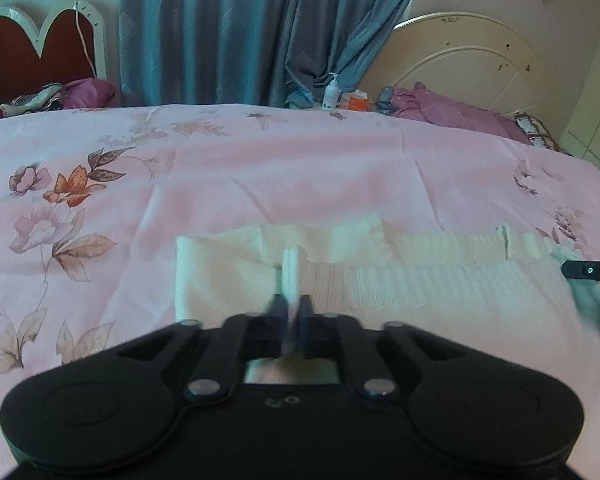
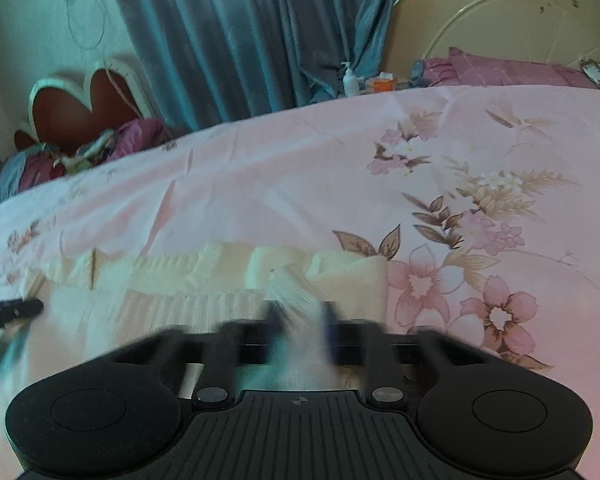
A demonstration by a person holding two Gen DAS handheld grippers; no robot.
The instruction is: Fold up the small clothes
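Blur, cut-offs and hidden parts

Both gripper fingertips are motion-smeared where they pinch the cream garment, whose near part hides behind the left gripper and right gripper; the bed runs past the picture edges.

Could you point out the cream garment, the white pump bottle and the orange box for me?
cream garment (image 1: 440,280), left wrist view, on its ribbed body.
white pump bottle (image 1: 330,94), left wrist view, on its body.
orange box (image 2: 381,85), right wrist view, on its front face.
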